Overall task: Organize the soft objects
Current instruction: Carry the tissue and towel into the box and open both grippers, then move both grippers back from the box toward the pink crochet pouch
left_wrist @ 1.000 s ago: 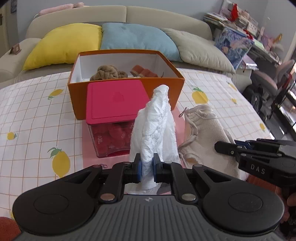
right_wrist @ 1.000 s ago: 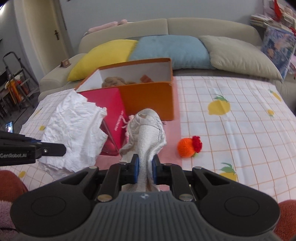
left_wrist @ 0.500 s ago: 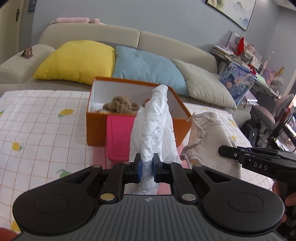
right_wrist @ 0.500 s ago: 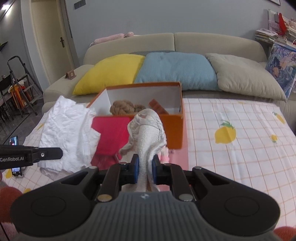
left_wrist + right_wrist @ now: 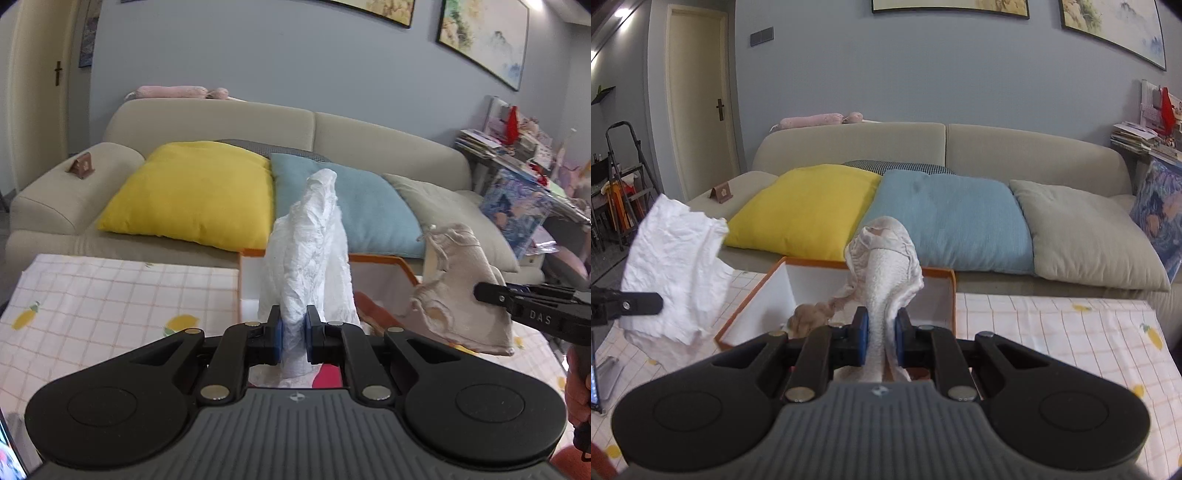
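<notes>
Left wrist view: we see the left tongs [image 5: 292, 338] clamped on a crumpled white cloth [image 5: 308, 254], which stands up between the blue pads [image 5: 277, 339]. Just beyond the tips lies the orange box [image 5: 388, 260] on the checked worktop [image 5: 110, 295]. To the right of these tongs, the right tongs [image 5: 480, 291] grip a beige cloth [image 5: 461, 295], held in the air. In the right wrist view, the right tongs [image 5: 881, 332] pinch that beige cloth [image 5: 886, 266] upright, with the open box [image 5: 753, 295] just ahead and a brown knotted thing [image 5: 809, 317] inside it. The white cloth [image 5: 676, 269] hangs off to the left.
</notes>
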Demonstrator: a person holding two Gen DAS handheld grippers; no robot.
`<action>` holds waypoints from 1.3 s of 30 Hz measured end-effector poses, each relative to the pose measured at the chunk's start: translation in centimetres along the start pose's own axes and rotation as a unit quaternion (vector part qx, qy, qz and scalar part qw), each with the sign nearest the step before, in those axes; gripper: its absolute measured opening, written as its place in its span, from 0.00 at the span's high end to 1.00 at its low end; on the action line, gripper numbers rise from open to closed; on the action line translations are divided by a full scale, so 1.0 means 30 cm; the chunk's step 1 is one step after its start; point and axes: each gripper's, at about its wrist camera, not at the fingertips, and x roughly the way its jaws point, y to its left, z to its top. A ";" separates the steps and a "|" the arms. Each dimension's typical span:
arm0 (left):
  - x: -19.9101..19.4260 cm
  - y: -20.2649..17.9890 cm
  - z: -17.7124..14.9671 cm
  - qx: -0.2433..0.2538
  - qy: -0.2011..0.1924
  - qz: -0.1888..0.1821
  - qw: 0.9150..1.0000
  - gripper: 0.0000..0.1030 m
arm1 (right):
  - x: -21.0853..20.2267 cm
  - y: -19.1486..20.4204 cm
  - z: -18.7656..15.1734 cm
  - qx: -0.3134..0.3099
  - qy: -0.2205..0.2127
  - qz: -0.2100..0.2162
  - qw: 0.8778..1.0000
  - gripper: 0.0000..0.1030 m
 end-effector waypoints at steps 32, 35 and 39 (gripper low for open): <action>0.671 -0.116 -0.073 0.171 0.238 0.073 0.953 0.77 | 0.703 -0.026 -0.115 -0.184 0.215 -0.063 0.957 0.86; 0.651 -0.116 -0.072 0.170 0.228 0.068 0.956 0.65 | 0.684 -0.029 -0.116 -0.186 0.207 -0.066 0.958 0.78; 0.597 -0.106 -0.059 0.163 0.204 0.056 0.964 0.35 | 0.638 -0.034 -0.100 -0.186 0.186 -0.072 0.962 0.66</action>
